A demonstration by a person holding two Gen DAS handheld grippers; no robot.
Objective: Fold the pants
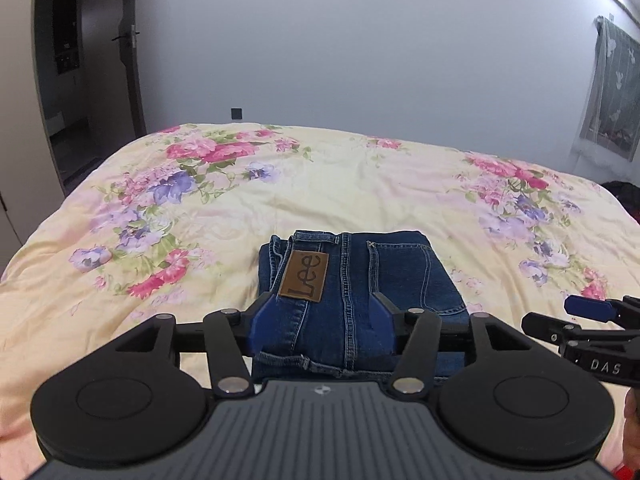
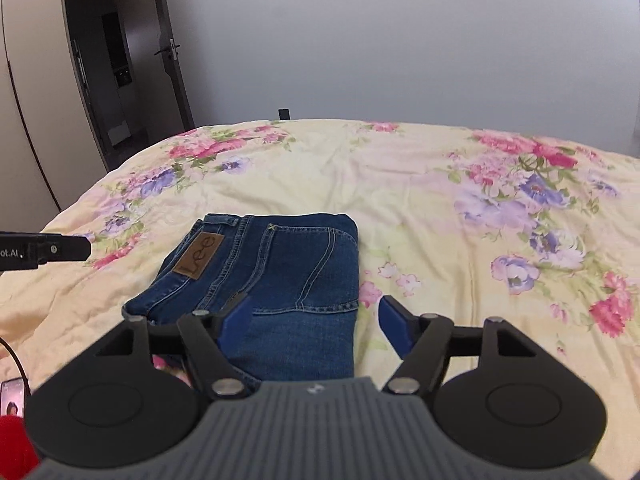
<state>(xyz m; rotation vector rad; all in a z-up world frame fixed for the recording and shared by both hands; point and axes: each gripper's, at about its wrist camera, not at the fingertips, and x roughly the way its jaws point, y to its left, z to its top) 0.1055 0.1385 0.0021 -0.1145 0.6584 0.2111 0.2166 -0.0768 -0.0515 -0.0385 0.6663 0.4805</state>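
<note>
The blue jeans (image 1: 360, 276) lie folded into a compact rectangle on the floral bedspread, brown Lee patch (image 1: 304, 276) facing up. My left gripper (image 1: 322, 312) is open, its blue fingers hovering over the near end of the jeans, holding nothing. In the right wrist view the jeans (image 2: 280, 272) sit left of centre. My right gripper (image 2: 316, 312) is open over their near right corner, one finger above denim, the other above the bedspread. The right gripper also shows at the right edge of the left view (image 1: 588, 312).
The yellow floral bedspread (image 1: 360, 184) covers the whole bed. A grey wall stands behind. An open dark door (image 2: 120, 80) is at the far left, a curtained window (image 1: 612, 88) at the far right. A phone (image 2: 12, 396) lies at the near left bed edge.
</note>
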